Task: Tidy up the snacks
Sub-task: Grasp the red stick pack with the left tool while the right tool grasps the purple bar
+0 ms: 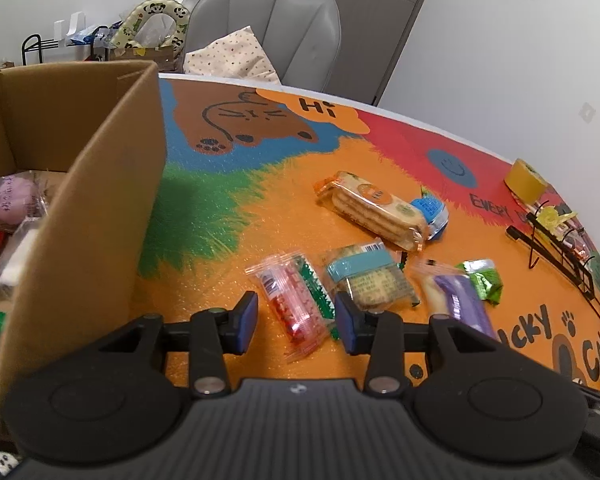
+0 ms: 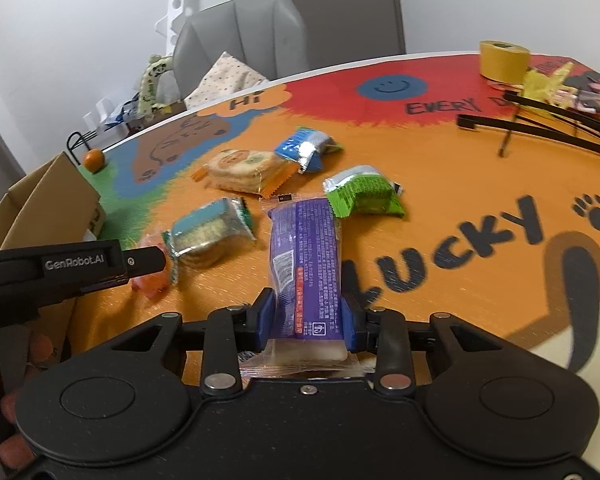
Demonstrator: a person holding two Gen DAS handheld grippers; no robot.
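Note:
My right gripper (image 2: 308,320) is shut on a purple snack pack (image 2: 306,256), gripping its near end just above the table; the pack also shows in the left wrist view (image 1: 460,300). My left gripper (image 1: 296,320) is open, its blue pads either side of a red and clear candy pack (image 1: 292,300) lying on the table. Beside it lie a teal-banded cracker pack (image 1: 364,276), a long biscuit pack (image 1: 376,208), a blue packet (image 1: 432,212) and a green packet (image 1: 484,280). A cardboard box (image 1: 100,208) at the left holds several snacks.
A yellow tape roll (image 1: 526,180) and a black wire rack (image 1: 560,256) stand at the table's right. A grey chair (image 1: 268,28) with a cushion is behind the table. A small orange (image 2: 93,160) sits past the box.

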